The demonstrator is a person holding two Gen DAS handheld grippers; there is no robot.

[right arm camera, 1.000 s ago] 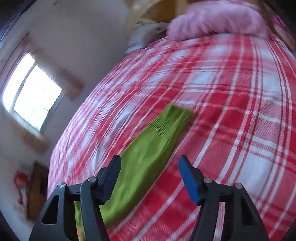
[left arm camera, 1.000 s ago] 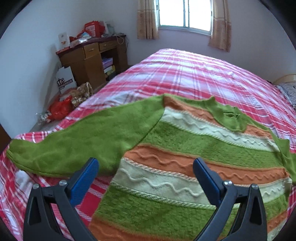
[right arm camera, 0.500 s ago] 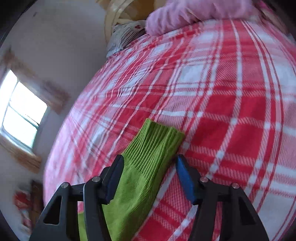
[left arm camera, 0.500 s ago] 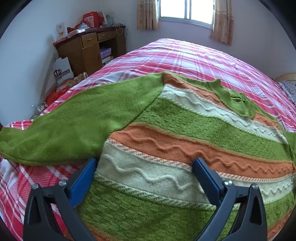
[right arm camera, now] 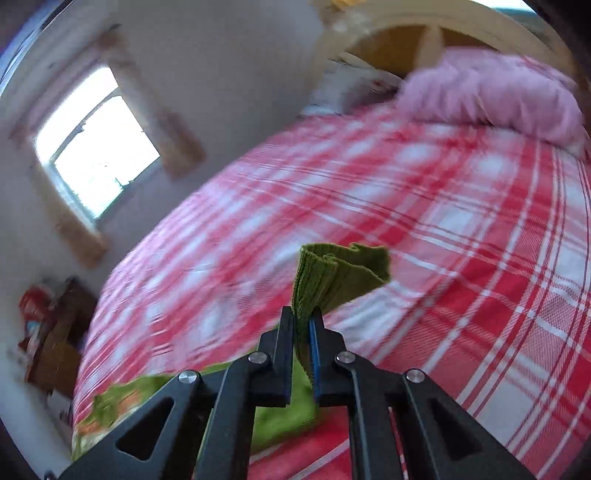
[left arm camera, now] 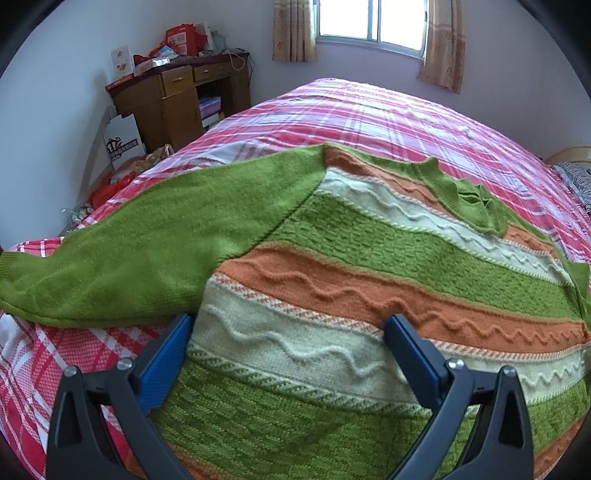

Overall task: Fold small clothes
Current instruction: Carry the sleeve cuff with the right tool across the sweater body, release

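Right tongs (right arm camera: pixel 303 325) clenched on the ribbed green sleeve cuff (right arm camera: pixel 340 275) of the sweater. I see the cuff bunched and folded between the pads, sticking out past the tips, lifted clear of the bed. Right view is blurred, so fine detail is lost.

Left tongs (left arm camera: pixel 288 343) released, jaws wide apart, blue pads (left arm camera: pixel 168 354) on either side of the cream band at the sweater's side. Whether the pads actually touch the knit, I cannot tell.

The green, orange and cream striped knit sweater (left arm camera: pixel 369 266) lies flat on the red-and-white plaid bed cover (left arm camera: pixel 369 110), front up, collar toward the far right in the left view. Its plain green left-view sleeve (left arm camera: pixel 140 258) stretches out to the left, with the cuff end at the bed's near-left edge.

Room: wide stretch of bare plaid beyond the sweater toward the window (left arm camera: pixel 369 22). A pink pillow (right arm camera: pixel 491 96) sits at the headboard end, well apart from the held cuff. A brown wooden desk (left arm camera: pixel 177 99) with clutter stands off the bed's far-left corner, and bags are on the floor beside it.
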